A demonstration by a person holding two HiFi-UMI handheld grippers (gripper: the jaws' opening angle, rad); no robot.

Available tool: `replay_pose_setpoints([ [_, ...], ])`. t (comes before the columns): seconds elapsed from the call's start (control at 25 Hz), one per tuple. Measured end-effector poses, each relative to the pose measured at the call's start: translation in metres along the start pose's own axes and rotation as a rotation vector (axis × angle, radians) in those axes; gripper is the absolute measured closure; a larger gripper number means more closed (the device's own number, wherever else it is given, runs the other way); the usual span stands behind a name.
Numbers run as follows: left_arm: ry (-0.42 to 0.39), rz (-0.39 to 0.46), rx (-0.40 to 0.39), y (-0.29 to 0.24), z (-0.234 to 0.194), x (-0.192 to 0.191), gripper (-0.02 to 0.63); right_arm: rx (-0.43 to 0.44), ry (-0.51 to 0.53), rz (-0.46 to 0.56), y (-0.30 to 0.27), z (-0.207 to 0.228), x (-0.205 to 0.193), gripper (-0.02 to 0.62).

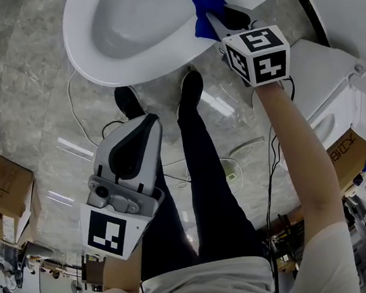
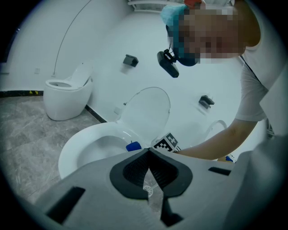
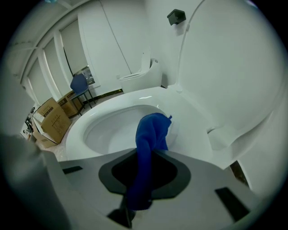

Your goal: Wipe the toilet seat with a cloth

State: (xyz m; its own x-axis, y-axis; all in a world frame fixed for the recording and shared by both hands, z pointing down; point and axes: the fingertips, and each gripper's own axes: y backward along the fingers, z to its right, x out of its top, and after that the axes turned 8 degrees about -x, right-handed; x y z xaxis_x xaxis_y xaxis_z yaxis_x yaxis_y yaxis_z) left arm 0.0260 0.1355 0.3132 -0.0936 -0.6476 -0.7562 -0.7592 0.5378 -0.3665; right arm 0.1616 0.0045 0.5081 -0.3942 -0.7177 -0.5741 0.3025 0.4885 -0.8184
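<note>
A white toilet seat (image 1: 85, 52) rings the bowl at the top of the head view, its lid (image 3: 234, 67) raised behind it. My right gripper (image 1: 212, 17) is shut on a blue cloth (image 1: 205, 0), which rests on the seat's right rear part. In the right gripper view the blue cloth (image 3: 150, 134) bunches out of the jaws over the seat rim (image 3: 189, 108). My left gripper (image 1: 143, 124) hangs low by the person's legs, away from the toilet, shut with nothing in it. The left gripper view looks at the toilet seat (image 2: 72, 143) from the front.
A second toilet (image 2: 67, 94) stands at the wall to the left. Cardboard boxes (image 1: 2, 187) sit on the tiled floor at the left, another box (image 1: 349, 154) at the right. Cables (image 1: 79, 114) trail across the floor. A blue chair (image 3: 80, 85) stands far back.
</note>
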Motion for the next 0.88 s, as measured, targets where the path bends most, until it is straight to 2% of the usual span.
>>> replay_pose_setpoints([
  [0.88, 0.031, 0.020, 0.036, 0.022, -0.014, -0.014, 0.601, -0.004, -0.067, 0.025, 0.007, -0.046, -0.012, 0.541],
])
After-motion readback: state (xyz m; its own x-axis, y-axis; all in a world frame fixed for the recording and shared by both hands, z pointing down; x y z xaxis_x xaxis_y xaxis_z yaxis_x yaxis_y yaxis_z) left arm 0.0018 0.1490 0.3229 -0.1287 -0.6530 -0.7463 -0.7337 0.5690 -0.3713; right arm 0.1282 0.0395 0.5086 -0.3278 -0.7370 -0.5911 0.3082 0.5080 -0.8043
